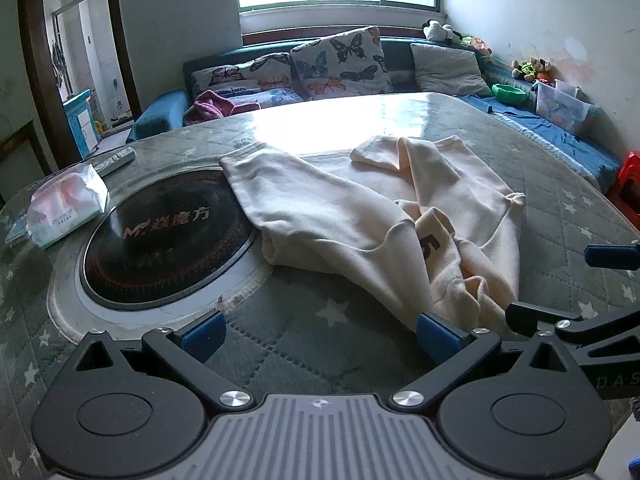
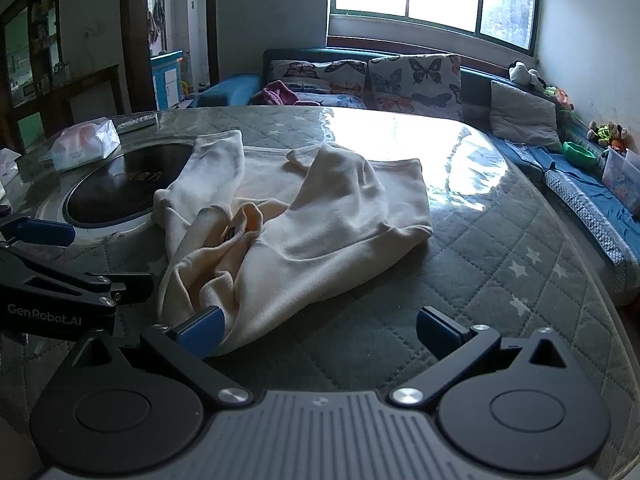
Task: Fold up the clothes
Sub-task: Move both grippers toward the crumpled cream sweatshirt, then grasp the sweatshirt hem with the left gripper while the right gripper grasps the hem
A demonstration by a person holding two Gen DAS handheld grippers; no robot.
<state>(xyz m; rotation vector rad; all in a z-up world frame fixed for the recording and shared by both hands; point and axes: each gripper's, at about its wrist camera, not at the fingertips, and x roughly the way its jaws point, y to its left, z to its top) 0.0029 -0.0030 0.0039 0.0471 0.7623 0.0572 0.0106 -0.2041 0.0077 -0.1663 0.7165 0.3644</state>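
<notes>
Both grippers, left point(image 1: 320, 334) and right point(image 2: 320, 332), gape wide at the rumpled cream sweatshirt's point(image 1: 360, 216) near edge, empty-handed; bare quilted table point(image 2: 500, 280) rightward.

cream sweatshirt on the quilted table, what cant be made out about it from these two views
- Cream sweatshirt: its black print is mostly buried in folds; the left wrist view shows one character, the right wrist view a sliver.
- Near hem: bunched low behind the blue fingertips in the right wrist view, so whether they touch is unclear.
- Round dark cooktop inset: its far side is covered by a sleeve.
- White tissue pack: label too small.
</notes>
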